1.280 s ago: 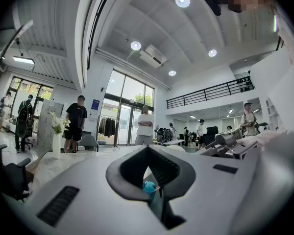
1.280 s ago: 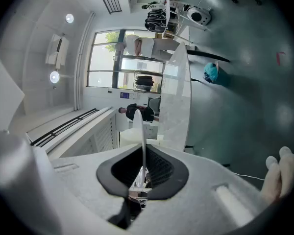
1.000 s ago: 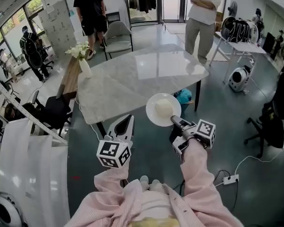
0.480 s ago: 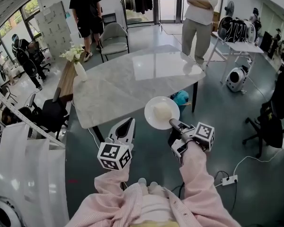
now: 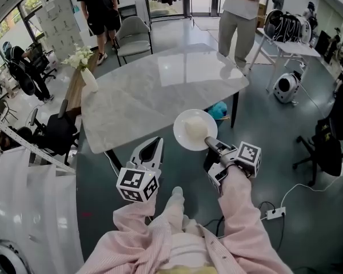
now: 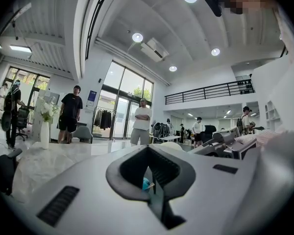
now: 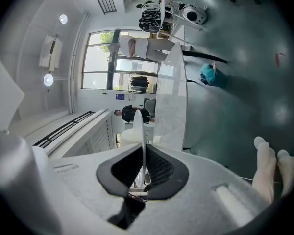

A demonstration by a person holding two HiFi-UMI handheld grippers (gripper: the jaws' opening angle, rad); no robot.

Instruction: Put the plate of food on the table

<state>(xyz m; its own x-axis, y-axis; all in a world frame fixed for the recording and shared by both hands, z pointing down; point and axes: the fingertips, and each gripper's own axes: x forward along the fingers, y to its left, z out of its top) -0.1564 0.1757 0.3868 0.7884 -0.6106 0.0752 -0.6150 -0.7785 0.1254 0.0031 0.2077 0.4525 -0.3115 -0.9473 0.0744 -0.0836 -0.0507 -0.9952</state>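
A white plate with a pale, rounded piece of food on it hangs level in the air just before the near edge of the marble table. My right gripper is shut on the plate's near rim. In the right gripper view the plate shows edge-on, clamped between the black pads of that gripper. My left gripper is held to the left of the plate, apart from it, shut with nothing in it. In the left gripper view its jaws point level across the tabletop.
A white vase of flowers stands at the table's left end. A grey chair and two standing people are beyond the table. A teal object lies under it. An office chair and a power strip are on the right.
The table has drawn nearer, and the plate in my right gripper now sits close to its near edge. A shoe has come into view between my arms. Both grips are unchanged.
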